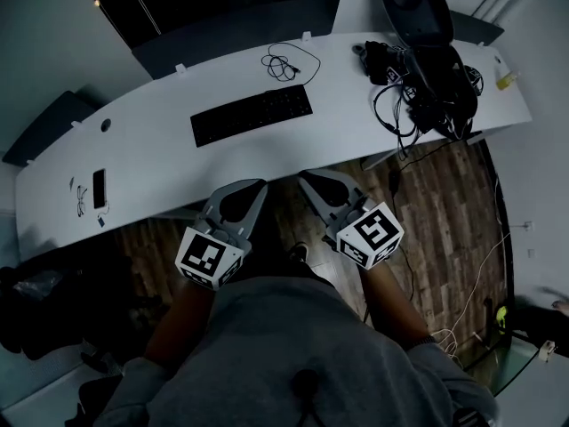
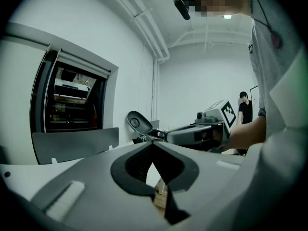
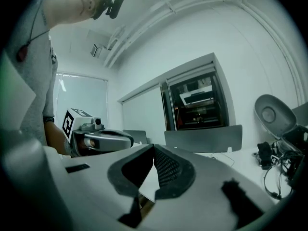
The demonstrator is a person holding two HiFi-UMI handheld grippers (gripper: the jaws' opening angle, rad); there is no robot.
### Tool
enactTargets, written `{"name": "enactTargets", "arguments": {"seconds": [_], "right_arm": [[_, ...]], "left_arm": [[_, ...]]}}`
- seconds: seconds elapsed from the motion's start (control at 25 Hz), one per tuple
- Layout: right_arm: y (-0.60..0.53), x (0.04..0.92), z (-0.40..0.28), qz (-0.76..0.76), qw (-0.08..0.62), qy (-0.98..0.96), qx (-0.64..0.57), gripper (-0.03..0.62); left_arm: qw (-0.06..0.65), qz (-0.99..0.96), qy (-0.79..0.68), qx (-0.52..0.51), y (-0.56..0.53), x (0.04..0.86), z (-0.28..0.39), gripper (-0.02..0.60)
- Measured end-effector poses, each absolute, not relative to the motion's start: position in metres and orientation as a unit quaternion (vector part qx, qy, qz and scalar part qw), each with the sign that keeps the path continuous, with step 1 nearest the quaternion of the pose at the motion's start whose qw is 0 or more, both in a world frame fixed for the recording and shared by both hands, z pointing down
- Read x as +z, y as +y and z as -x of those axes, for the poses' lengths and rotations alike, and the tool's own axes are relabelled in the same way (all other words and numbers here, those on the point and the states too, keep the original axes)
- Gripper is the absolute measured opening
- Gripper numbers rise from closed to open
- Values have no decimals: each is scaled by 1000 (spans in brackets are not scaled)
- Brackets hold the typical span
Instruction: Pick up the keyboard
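A black keyboard [image 1: 252,115] lies flat near the middle of the curved white desk [image 1: 160,149]. Both grippers are held side by side short of the desk's near edge, over the floor, pointing toward the keyboard. The left gripper [image 1: 259,186] is shut with nothing between its jaws, and so is the right gripper [image 1: 306,178]. In the left gripper view its closed tips [image 2: 152,144] meet, and the right gripper [image 2: 197,134] shows beside them. The right gripper view shows its own closed tips [image 3: 154,147] and the left gripper [image 3: 103,141]. The keyboard is hidden in both gripper views.
A coiled black cable [image 1: 289,63] lies behind the keyboard. A tangle of cables and dark gear [image 1: 427,83] fills the desk's right end. A phone [image 1: 99,188] lies at the left. Dark partition panels [image 1: 236,25] stand behind the desk. Wooden floor [image 1: 436,212] lies below.
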State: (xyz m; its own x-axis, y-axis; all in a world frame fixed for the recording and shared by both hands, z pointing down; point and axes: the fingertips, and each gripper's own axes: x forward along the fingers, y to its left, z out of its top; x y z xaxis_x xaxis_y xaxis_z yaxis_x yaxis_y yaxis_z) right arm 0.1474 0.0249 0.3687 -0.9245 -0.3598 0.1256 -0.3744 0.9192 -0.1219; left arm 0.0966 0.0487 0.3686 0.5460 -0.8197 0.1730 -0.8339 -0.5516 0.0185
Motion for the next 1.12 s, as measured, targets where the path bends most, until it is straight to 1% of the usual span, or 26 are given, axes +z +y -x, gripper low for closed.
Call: {"name": "enactTargets", "arguments": {"seconds": [0.52, 0.88, 1.12], "right_arm": [[-6, 385, -145, -166, 66, -980, 81, 14], [-55, 390, -117, -158, 86, -981, 75, 14], [-90, 395, -86, -148, 101, -981, 77, 14]], "left_arm": [[69, -864, -495, 62, 17, 386, -94, 6], [76, -861, -501, 51, -33, 395, -66, 6], [84, -857, -507, 45, -70, 399, -36, 6]]}}
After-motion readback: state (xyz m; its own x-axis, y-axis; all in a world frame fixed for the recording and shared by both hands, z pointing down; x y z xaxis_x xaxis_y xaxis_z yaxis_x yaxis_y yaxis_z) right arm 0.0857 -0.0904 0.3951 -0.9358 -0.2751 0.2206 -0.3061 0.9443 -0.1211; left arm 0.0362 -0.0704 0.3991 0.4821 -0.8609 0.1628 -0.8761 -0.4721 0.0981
